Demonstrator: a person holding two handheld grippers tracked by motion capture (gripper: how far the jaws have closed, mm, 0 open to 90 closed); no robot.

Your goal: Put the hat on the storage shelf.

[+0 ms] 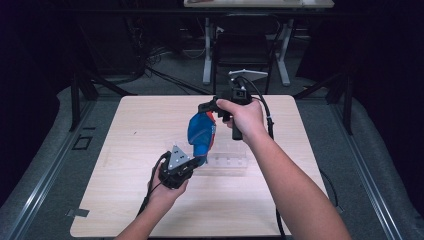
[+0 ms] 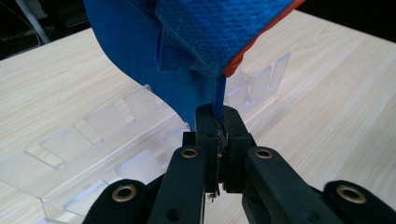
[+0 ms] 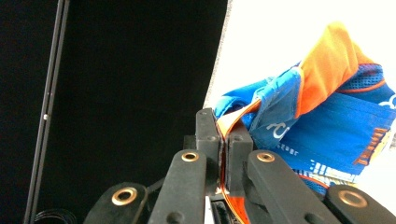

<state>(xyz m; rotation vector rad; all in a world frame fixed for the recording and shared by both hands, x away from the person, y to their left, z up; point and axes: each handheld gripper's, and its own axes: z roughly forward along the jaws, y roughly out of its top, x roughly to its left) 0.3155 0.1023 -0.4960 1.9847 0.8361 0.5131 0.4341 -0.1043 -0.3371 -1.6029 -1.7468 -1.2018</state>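
Work surface: my light wooden table (image 1: 130,200).

One item lies directly on the table: a clear plastic rack (image 1: 227,162) with upright dividers, resting flat near the table's centre, slightly toward its right edge. Seen from my left gripper view, the clear plastic rack (image 2: 93,135) runs in two slotted rows along the woodgrain.

Lit table, dark surroundings, soft focus, overexposed right gripper view

A pale wooden table (image 1: 125,200) stands on grey floor (image 1: 45,165). Behind it, in a dark room, are a black chair (image 1: 243,47) and a white-legged desk (image 1: 260,4).
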